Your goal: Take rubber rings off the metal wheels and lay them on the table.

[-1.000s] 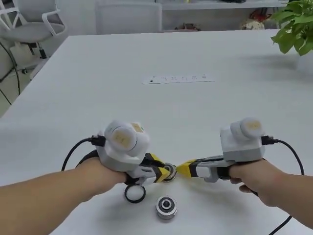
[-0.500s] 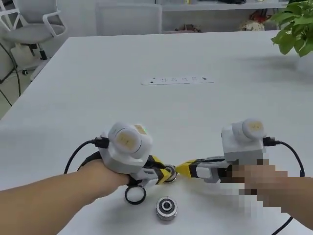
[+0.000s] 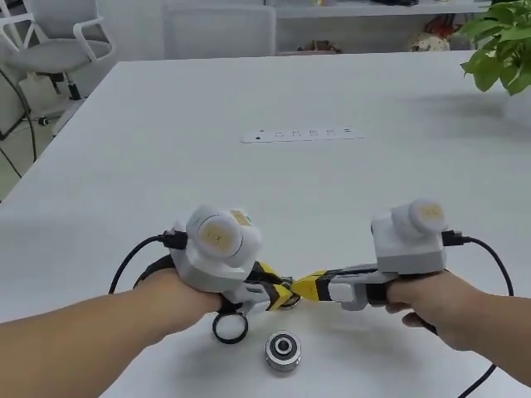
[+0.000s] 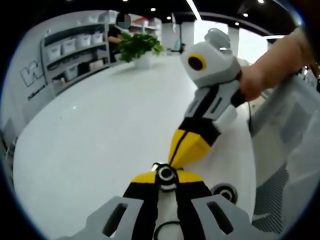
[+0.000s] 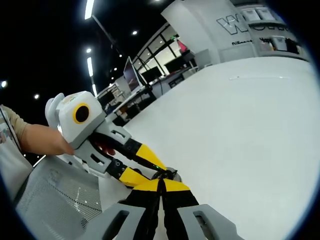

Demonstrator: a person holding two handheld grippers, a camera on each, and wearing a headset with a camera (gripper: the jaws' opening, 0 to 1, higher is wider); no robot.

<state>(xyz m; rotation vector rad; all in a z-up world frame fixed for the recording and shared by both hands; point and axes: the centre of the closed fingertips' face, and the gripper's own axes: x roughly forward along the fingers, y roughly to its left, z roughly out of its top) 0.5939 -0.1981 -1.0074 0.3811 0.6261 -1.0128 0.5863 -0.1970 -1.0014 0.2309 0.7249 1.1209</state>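
Note:
My left gripper [image 3: 278,292] is shut on a small metal wheel [image 4: 166,176], held just above the table near its front edge. The wheel still wears its black rubber ring [image 4: 158,165]. My right gripper [image 3: 299,288] comes in from the right with its yellow jaws closed to a point. It pinches the ring's edge at the wheel's rim [image 5: 169,174]. A loose black rubber ring [image 3: 230,327] lies flat on the table under my left hand. A second metal wheel [image 3: 283,350] stands beside it, also seen as the wheel on the table [image 4: 223,192].
The white table [image 3: 274,199] stretches far ahead with a white power strip [image 3: 303,133] at its middle. A potted plant [image 3: 502,50] stands at the far right corner. Cables trail from both grippers. An office chair [image 3: 50,41] stands beyond the table's left corner.
My right gripper has slid a little left, so its tips now sit on the wheel held by my left gripper. The loose ring and second wheel have not moved.

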